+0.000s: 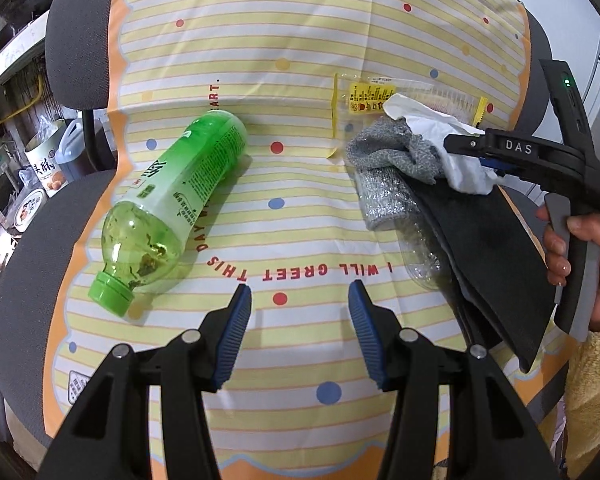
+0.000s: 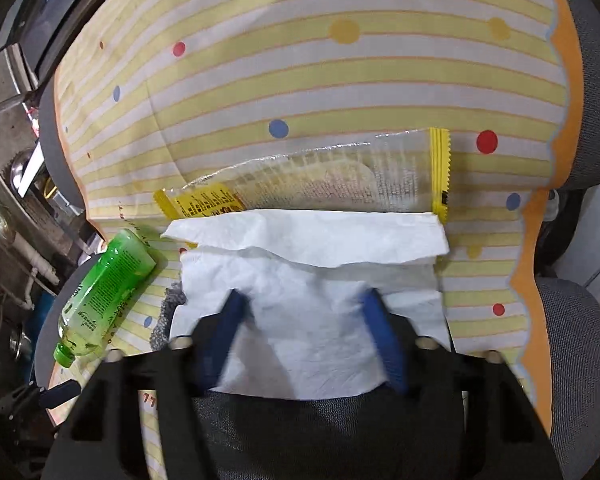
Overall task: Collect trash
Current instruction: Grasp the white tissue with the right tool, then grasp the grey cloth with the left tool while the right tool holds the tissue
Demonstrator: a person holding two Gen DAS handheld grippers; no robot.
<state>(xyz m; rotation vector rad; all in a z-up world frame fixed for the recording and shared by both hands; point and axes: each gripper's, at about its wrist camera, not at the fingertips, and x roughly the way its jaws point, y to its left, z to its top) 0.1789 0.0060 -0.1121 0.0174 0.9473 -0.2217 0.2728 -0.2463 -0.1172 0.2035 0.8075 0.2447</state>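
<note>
Green bottle lay on its side toward the left edge of the striped cloth over the tabletop, cap near the edge. Risk: it was round and could roll off if nudged.

Left tool hung half open over bare cloth near the front edge, empty, nothing between the pads.

Toward the right edge the trash sat piled: grey knit rag, clear yellow-ended wrapper, white tissue, a clear bottle partly buried under dark fabric.

Right tool straddled the tissue, jaws part open; pads looked blurred, so real pinch unclear. Likely failures: thin tissue could tear or slip, or the grab could drag the rag and wrapper along.
</note>
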